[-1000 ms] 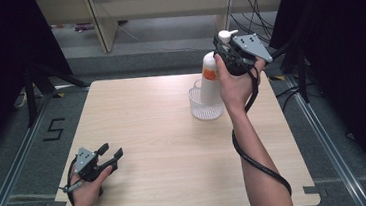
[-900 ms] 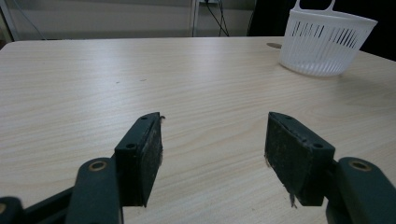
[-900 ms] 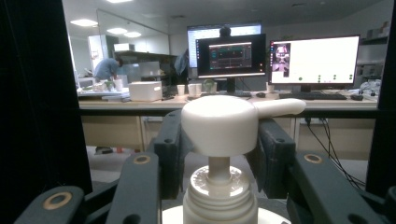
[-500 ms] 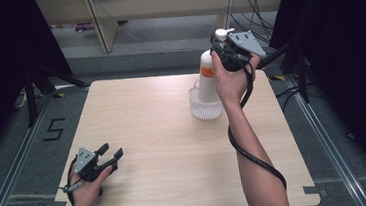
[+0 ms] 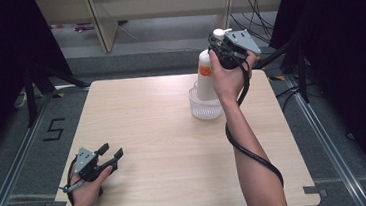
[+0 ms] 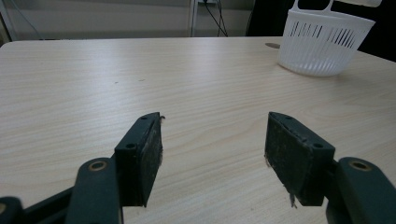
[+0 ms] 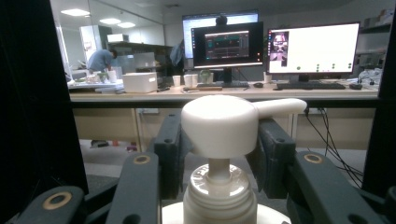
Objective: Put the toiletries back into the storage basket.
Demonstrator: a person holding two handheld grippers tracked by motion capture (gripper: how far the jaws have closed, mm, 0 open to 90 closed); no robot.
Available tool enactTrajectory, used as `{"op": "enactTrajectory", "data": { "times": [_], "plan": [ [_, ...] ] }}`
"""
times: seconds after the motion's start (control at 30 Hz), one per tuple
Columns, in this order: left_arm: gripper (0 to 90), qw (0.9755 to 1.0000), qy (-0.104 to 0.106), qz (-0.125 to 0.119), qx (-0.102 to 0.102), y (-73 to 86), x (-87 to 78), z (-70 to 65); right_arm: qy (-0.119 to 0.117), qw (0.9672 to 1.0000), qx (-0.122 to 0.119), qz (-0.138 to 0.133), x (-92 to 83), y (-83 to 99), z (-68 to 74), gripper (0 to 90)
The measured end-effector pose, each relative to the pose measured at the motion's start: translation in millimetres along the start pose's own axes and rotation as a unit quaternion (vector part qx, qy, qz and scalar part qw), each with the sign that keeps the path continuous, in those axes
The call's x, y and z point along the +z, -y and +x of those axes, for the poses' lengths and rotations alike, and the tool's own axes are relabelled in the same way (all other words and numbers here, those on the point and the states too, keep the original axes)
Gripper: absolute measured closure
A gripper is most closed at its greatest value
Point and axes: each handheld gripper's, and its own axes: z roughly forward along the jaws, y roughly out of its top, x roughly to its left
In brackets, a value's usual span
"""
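Right gripper [image 5: 223, 54] clamping pump bottle [image 5: 206, 76], holding it above basket [image 5: 205, 109]; lowering in remains; left gripper [image 5: 111, 156] idling open

A white pump bottle [image 5: 206, 78] with an orange label stands in a white slatted basket [image 5: 205, 109] on a pale wood-grain table [image 5: 163, 135]. Both grippers, left [image 5: 109, 157] and right [image 5: 223, 54], are black with grey top plates.

Right gripper [image 5: 221, 54] grips pump bottle [image 5: 206, 76], raised above white basket [image 5: 205, 106], table's [image 5: 165, 154] 1 o'clock. Left gripper [image 5: 111, 153] rests at 8 o'clock, jaws apart.
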Motion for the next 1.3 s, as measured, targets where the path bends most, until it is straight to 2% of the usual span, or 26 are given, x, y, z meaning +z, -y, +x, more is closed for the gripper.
{"op": "enactTrajectory", "data": {
  "times": [0.63, 0.8, 1.0, 1.07, 1.3],
  "plan": [
    [35.9, 1.0, 0.0, 0.0, 0.001, 0.0, 0.1, -0.2, 0.011, 0.9998, 0.001, 0.015, 10.7, 9.4, -4.9, 59.9],
    [35.9, 1.0, 0.001, 0.0, 0.0, 0.0, 0.2, -0.1, 0.013, 0.9996, 0.003, 0.027, 13.2, 12.2, -4.7, 59.9],
    [35.9, 1.0, 0.001, 0.0, -0.001, 0.0, 0.2, 0.1, 0.016, 0.9996, -0.004, 0.022, 17.4, 16.2, -6.0, 59.9],
    [35.9, 1.0, 0.001, 0.0, -0.002, 0.0, 0.1, 0.2, 0.017, 0.9994, 0.005, 0.028, 17.9, 17.6, -5.7, 59.9],
    [35.9, 1.0, 0.001, 0.0, -0.001, 0.0, 0.1, 0.2, 0.019, 0.9992, 0.0, 0.035, 20.1, 21.4, -6.9, 59.9]
  ]
}}
